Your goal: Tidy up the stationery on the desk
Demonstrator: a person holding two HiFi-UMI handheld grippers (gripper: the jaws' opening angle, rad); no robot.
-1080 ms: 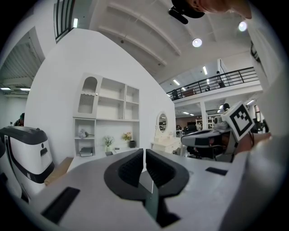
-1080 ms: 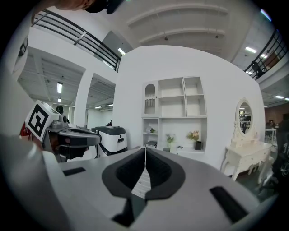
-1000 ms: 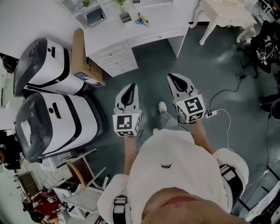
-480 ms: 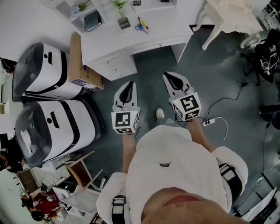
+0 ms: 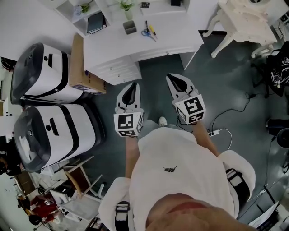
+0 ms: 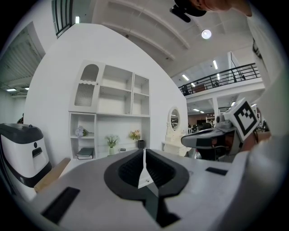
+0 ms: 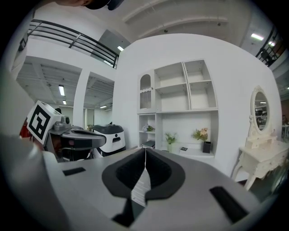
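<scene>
White desk [image 5: 171,34] partly beyond the top edge; small dark object [image 5: 145,5] unidentifiable.

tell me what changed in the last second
The person has stepped toward the white desk, carrying the left hand-held gripper and right hand-held gripper forward; more of it shows in the head view. Nothing was gripped or released. Both stay shut and empty; the scissors lie untouched.

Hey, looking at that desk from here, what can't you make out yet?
- Head view: the thin items beside the scissors on the desk are too small to name.
- Head view: a dark object at the desk's back is cut off by the top edge.
- Gripper views: the desktop's front part, scissors included, is hidden behind the left gripper and right gripper themselves.
</scene>
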